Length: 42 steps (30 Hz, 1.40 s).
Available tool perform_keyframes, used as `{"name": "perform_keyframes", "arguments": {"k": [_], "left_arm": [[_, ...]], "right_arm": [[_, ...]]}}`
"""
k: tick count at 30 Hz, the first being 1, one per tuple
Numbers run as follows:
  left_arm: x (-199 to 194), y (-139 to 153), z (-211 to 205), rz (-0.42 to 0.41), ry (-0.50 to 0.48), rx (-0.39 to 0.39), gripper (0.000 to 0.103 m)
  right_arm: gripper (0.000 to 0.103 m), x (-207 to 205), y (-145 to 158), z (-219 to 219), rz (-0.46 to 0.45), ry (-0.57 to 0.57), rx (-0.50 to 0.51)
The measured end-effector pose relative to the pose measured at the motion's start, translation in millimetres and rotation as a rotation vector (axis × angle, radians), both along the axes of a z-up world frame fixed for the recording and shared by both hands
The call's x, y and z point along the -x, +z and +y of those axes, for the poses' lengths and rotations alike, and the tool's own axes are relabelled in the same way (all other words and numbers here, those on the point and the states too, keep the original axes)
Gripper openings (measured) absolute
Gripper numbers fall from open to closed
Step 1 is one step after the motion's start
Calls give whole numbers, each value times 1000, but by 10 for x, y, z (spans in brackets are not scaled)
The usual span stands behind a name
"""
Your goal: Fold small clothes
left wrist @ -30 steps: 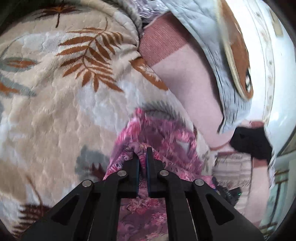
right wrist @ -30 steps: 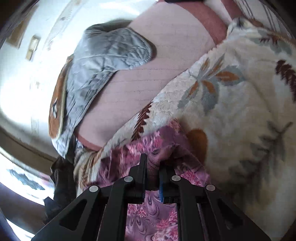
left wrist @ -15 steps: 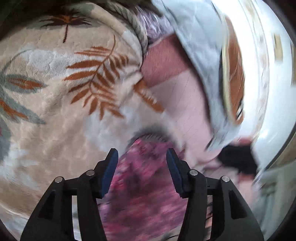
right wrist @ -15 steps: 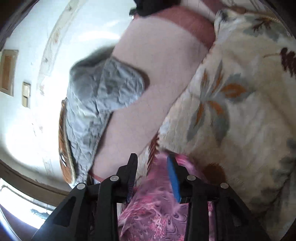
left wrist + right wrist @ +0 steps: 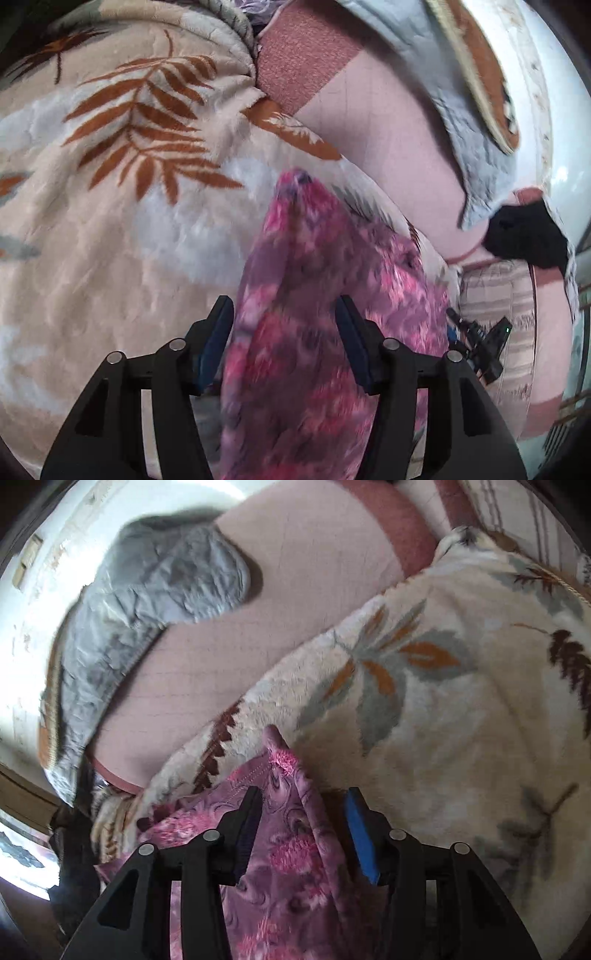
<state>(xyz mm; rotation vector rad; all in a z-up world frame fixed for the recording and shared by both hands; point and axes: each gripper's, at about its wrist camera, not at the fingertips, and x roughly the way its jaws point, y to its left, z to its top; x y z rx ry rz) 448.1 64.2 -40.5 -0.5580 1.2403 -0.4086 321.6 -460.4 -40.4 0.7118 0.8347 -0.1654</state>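
Garment: pink-and-purple floral cloth point(image 5: 325, 295) lies on the leaf-print blanket point(image 5: 129, 229), its narrow end pointing away from both cameras; in the right wrist view a stitched hem and a small folded tip show at its far edge point(image 5: 280, 771).
Left gripper: left gripper point(image 5: 284, 314) has its jaws set apart, having just been opening; the cloth lies between the blue pads, which do not press on it, though the left pad's lower part sits just beside the fabric edge.
Right gripper: right gripper point(image 5: 303, 805) likewise has its jaws parted after just opening; a raised ridge of the cloth runs up between the pads, and neither pad clamps it.
Containers: none can be made out in either view; the cloth rests straight on the blanket.
Bed: pink sheet point(image 5: 295, 590) is exposed beyond the blanket's edge, and a grey quilted item point(image 5: 155, 590) lies on it against a white wall.
Left view only: dark rose band of the sheet point(image 5: 299, 62), a black cloth point(image 5: 528, 236) at the far bed edge, and the tip of the other black tool with a small green light point(image 5: 491, 339) just past the garment's right edge.
Right view only: grey and orange leaf motif point(image 5: 391, 672) on the blanket, and the garment's swirl and flower print in sharp detail; the left view shows it blurred.
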Motion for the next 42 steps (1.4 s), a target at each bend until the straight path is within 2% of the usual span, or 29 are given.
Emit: {"name": "perform_keyframes", "arguments": {"k": [1, 2, 3, 5, 6, 8, 9, 11, 12, 13, 16, 18, 19, 21, 22, 23, 24, 25, 26, 27, 29, 31, 33, 35, 36, 37, 38, 41, 42], "left_arm": [[-28, 3, -31, -5, 8, -19, 53], [-39, 37, -62, -31, 8, -48, 34], [-45, 86, -88, -64, 1, -87, 10], [-80, 131, -79, -106, 20, -120, 6], [-97, 132, -44, -115, 41, -124, 5], [-164, 66, 14, -96, 79, -148, 5], [-192, 18, 35, -76, 98, -168, 5], [-255, -130, 97, -7, 151, -221, 4], [-254, -146, 156, 6, 171, -184, 4], [-233, -124, 215, 15, 189, -158, 4], [-29, 141, 339, -64, 187, -85, 4], [206, 347, 301, -136, 142, -33, 5], [296, 389, 249, -154, 118, -13, 5], [483, 361, 78, -153, 70, -9, 12], [543, 308, -18, -141, 49, -29, 13], [592, 223, -122, -115, 29, -72, 14], [618, 96, -234, -65, 2, -129, 13], [649, -17, -312, -30, -27, -167, 13], [703, -39, -340, -41, -36, -186, 13], [785, 18, -338, -74, -40, -211, 13], [859, 84, -306, -55, -48, -197, 18], [934, 80, -242, -24, -41, -152, 28], [971, 3, -299, 3, -43, -151, 34], [1067, -42, -323, -9, -38, -171, 34], [1084, -36, -331, -21, -35, -185, 34], [1098, -15, -343, -22, -33, -198, 34], [1101, -1, -360, -19, -29, -210, 34], [1118, -9, -394, -14, -31, -223, 34], [1122, -11, -396, -19, -35, -224, 34]], "right_arm": [[48, -42, -15, 46, 4, 6, 18], [42, -84, -9, 95, 2, 21, 42], [6, -139, 28, 159, -6, 55, 70], [4, -151, 180, 240, -75, 81, 111], [4, -110, 283, 240, -156, 79, 102], [4, -80, 347, 168, -225, 33, 76], [4, -93, 301, 110, -211, 7, 67], [4, -198, 86, 41, -100, -15, 47], [5, -280, -83, 29, 18, -6, 43], [7, -302, -169, 30, 80, -2, 48], [15, 51, 93, 23, -77, -61, 59], [15, 310, 247, 75, -208, 15, 7], [16, 397, 268, 128, -231, 49, 0], [17, 493, 153, 286, -201, 144, -18], [16, 463, 31, 369, -133, 184, -5], [15, 439, -117, 457, -34, 211, 37], [14, 469, -195, 523, -1, 223, 91], [12, 548, -129, 532, -36, 210, 116], [13, 614, -45, 507, -38, 191, 102], [19, 742, 56, 427, -61, 153, 43], [21, 1036, 174, 233, -142, 76, -39], [54, 1368, 190, 10, -145, -36, -41], [58, 1595, 81, -58, -107, -82, -19], [57, 1708, -121, -46, -53, -58, -38], [51, 1725, -153, -28, -40, -30, -30], [19, 1738, -163, 9, -31, 15, -15], [6, 1740, -110, 61, -43, 59, 8], [5, 1918, 163, 78, -205, 8, 45], [5, 1970, 169, 39, -210, -13, 28]]}}
